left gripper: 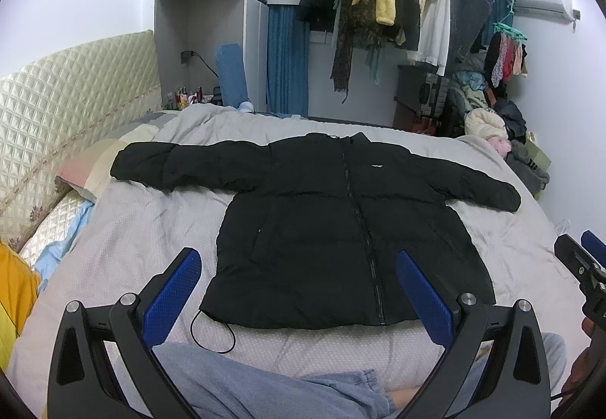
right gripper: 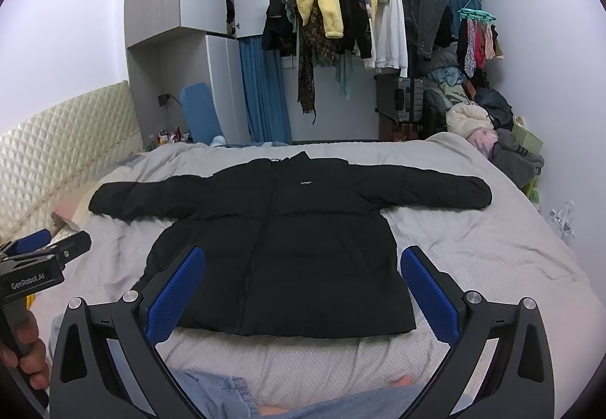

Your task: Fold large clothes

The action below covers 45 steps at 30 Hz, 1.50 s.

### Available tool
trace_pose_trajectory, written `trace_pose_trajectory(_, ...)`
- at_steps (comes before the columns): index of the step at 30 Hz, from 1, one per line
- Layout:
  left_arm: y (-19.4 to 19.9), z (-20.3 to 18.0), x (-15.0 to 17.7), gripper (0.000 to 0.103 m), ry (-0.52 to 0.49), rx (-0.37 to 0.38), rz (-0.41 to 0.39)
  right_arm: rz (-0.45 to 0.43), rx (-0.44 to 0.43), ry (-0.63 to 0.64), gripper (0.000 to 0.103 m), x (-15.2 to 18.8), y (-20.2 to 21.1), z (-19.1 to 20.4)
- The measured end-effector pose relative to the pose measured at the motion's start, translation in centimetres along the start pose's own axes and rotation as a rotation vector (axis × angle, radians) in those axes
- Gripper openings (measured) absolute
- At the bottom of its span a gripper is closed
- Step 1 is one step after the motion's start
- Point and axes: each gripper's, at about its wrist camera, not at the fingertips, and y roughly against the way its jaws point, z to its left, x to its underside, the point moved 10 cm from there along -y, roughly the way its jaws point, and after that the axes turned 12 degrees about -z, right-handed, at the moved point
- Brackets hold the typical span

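Observation:
A large black puffer jacket (left gripper: 322,214) lies flat on the bed, front up and zipped, both sleeves spread sideways; it also shows in the right wrist view (right gripper: 288,241). My left gripper (left gripper: 299,260) is open and empty, held above the jacket's hem. My right gripper (right gripper: 303,260) is open and empty, also above the hem. The right gripper shows at the right edge of the left wrist view (left gripper: 583,263), and the left gripper at the left edge of the right wrist view (right gripper: 41,248). A drawcord loop (left gripper: 212,332) hangs out at the hem's left corner.
The jacket rests on a grey duvet (left gripper: 144,241) covering the bed. A quilted headboard (left gripper: 57,104) is on the left. A rail of hanging clothes (right gripper: 352,10) and a heap of clothes (right gripper: 477,116) stand beyond the bed. My jeans-clad legs (left gripper: 265,392) are at the near edge.

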Motion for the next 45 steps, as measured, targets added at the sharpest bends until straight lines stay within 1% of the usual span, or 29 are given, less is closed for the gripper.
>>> trace_pose_trajectory(10,-0.57,0.40,0.03,0.103,0.006,-0.001,0.009,-0.004,0.009,0.002,0.103,0.15,0.38,-0.53)
trace_pose_trajectory(19,-0.59,0.35,0.13,0.103,-0.001,-0.003,0.006,0.001,0.008,0.002,0.103,0.27,0.25,-0.15)
trace_pose_trajectory(24,-0.78,0.54,0.24,0.103,0.002,0.001,0.022,0.001,0.005,0.002,0.103,0.27,0.30,-0.15)
trace_pose_trajectory(28,-0.37,0.89,-0.08,0.103,0.000,-0.013,0.010,0.011,-0.002,-0.009,0.103,0.55,0.14,-0.05)
trace_pose_trajectory(31,-0.10,0.42,0.02,0.103,-0.001,-0.020,0.009,0.016,-0.009,-0.009,0.103,0.76,0.11,0.11)
trace_pose_trajectory(45,-0.14,0.08,0.72,0.103,0.006,0.000,0.019,0.027,-0.023,0.000,0.103,0.69,-0.09,0.42)
